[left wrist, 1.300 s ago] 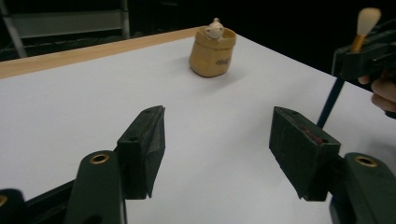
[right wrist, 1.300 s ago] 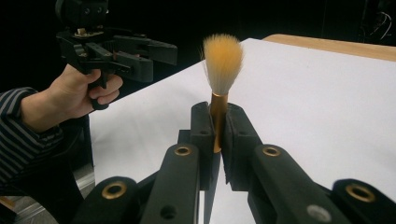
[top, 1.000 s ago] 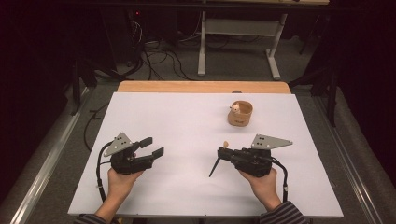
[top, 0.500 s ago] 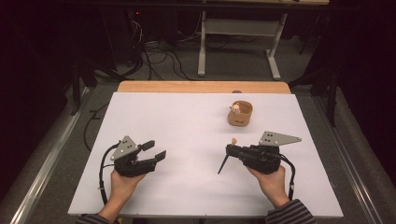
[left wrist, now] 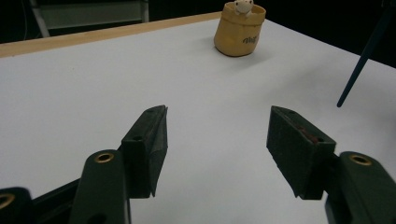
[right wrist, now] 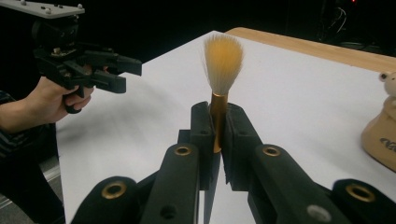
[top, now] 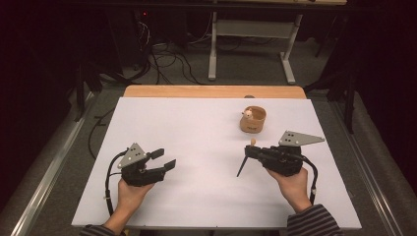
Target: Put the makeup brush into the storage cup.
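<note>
The right gripper has its jaws closed on a brush, clamped at the gold ferrule just below the bristles. In the right gripper view the pale orange bristle tuft stands upright above the jaws; in the high view the dark handle slants down and to the left, its tip close to the white table. The left gripper is held low over the table's near left area, well apart from the right one, with its jaws spread wide and nothing between them. A small tan pot with a pale figure at its rim stands on the table beyond the right gripper, toward the far edge.
</note>
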Demonstrator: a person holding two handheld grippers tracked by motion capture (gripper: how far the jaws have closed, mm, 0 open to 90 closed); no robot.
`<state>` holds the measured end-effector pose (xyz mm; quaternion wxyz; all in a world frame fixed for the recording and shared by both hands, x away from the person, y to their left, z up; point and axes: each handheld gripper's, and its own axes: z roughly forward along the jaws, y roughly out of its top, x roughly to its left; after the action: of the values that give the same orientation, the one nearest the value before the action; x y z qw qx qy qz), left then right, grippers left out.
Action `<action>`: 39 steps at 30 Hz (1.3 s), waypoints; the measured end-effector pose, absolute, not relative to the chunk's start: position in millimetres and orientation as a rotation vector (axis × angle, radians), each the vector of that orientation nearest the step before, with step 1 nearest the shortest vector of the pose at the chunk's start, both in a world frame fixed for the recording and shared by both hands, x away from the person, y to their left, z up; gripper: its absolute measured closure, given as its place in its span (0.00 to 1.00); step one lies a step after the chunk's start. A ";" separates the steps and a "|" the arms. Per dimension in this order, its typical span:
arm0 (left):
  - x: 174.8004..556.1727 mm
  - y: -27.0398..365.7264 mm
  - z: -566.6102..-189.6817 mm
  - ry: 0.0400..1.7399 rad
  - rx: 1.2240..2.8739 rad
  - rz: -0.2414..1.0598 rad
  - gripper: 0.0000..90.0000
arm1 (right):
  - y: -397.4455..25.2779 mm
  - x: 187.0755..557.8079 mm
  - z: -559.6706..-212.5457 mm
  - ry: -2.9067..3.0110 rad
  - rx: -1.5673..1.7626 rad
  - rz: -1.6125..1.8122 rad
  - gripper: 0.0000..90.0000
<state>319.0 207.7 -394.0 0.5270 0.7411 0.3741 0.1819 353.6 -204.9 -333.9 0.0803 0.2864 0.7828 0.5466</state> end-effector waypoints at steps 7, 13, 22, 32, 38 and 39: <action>318.7 209.6 -393.5 0.893 1.764 0.429 0.43 | -209.0 360.3 -327.2 2.328 0.867 1.625 0.96; 320.8 209.3 -394.4 0.900 1.754 0.406 0.43 | -212.2 366.0 -318.2 2.315 0.878 1.602 0.96; 318.9 208.2 -394.3 0.886 1.765 0.424 0.43 | -216.4 376.8 -302.1 2.279 0.906 1.582 0.96; 321.2 209.2 -395.1 0.894 1.753 0.396 0.43 | -222.7 392.5 -290.2 2.252 0.943 1.556 0.96; 320.0 208.1 -394.5 0.893 1.742 0.396 0.42 | -224.1 400.8 -286.0 2.234 0.957 1.540 0.96; 320.0 208.0 -394.7 0.893 1.742 0.397 0.41 | -224.5 402.2 -285.5 2.231 0.963 1.537 0.96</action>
<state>320.0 208.0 -394.7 0.5412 0.7334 0.3759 0.1670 402.2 -224.5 -285.5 0.1329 0.3319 0.7691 0.5298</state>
